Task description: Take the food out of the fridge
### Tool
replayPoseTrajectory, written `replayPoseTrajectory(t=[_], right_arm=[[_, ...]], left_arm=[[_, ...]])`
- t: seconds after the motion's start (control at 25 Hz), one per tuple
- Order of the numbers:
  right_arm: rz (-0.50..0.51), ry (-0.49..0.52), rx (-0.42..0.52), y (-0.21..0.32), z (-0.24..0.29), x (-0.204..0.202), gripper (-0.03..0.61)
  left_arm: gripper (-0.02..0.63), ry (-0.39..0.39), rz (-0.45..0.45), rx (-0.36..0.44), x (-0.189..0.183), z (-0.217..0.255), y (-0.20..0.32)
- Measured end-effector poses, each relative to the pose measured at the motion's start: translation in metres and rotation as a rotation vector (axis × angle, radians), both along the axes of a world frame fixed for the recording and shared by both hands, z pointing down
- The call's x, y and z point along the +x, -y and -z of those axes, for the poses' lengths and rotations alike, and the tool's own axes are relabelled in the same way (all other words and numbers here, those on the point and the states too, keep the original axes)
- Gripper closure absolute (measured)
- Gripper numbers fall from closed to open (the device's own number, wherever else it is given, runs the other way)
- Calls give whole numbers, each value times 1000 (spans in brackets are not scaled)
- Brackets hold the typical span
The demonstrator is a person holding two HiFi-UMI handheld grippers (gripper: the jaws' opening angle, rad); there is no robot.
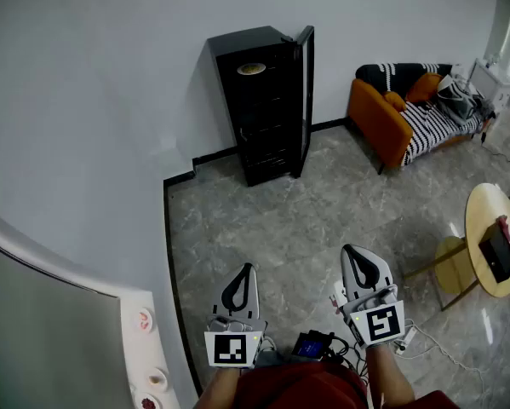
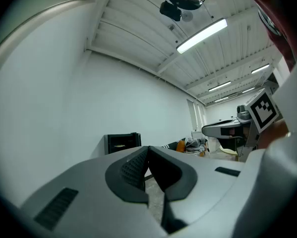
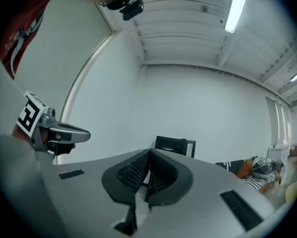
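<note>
A small black fridge (image 1: 260, 105) stands against the far wall with its door (image 1: 305, 92) swung open to the right. A pale plate of food (image 1: 251, 69) lies on its top shelf. The fridge also shows small in the left gripper view (image 2: 121, 143) and in the right gripper view (image 3: 174, 146). My left gripper (image 1: 243, 272) and right gripper (image 1: 357, 256) are held low near my body, several steps from the fridge. Both are shut with nothing between the jaws.
An orange sofa (image 1: 399, 118) with striped cushions stands right of the fridge. A round wooden table (image 1: 491, 237) with a black box is at the right, a stool (image 1: 452, 267) beside it. A white curved counter (image 1: 144, 348) lies at the lower left. Grey tiled floor (image 1: 272, 228) stretches toward the fridge.
</note>
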State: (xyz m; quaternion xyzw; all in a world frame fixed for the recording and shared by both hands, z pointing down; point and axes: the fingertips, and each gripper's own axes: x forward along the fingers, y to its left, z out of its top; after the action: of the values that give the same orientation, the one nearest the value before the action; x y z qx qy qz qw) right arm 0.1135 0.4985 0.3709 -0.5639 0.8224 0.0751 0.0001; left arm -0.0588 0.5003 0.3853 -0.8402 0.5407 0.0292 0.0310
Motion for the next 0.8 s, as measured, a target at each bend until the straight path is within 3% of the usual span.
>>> replayPoseTrajectory(t=[0.24, 0.4, 0.6, 0.8], right_arm=[[13, -4, -6, -3, -1, 13, 557], [24, -14, 2, -1, -3, 27, 557], [38, -2, 1, 0, -5, 44, 557], [51, -9, -8, 5, -13, 56, 557]], left_arm=[[600, 12, -4, -12, 19, -2, -8], [598, 94, -8, -61, 33, -18, -11], [598, 43, 17, -55, 50, -17, -11], [600, 107, 16, -68, 62, -26, -13]])
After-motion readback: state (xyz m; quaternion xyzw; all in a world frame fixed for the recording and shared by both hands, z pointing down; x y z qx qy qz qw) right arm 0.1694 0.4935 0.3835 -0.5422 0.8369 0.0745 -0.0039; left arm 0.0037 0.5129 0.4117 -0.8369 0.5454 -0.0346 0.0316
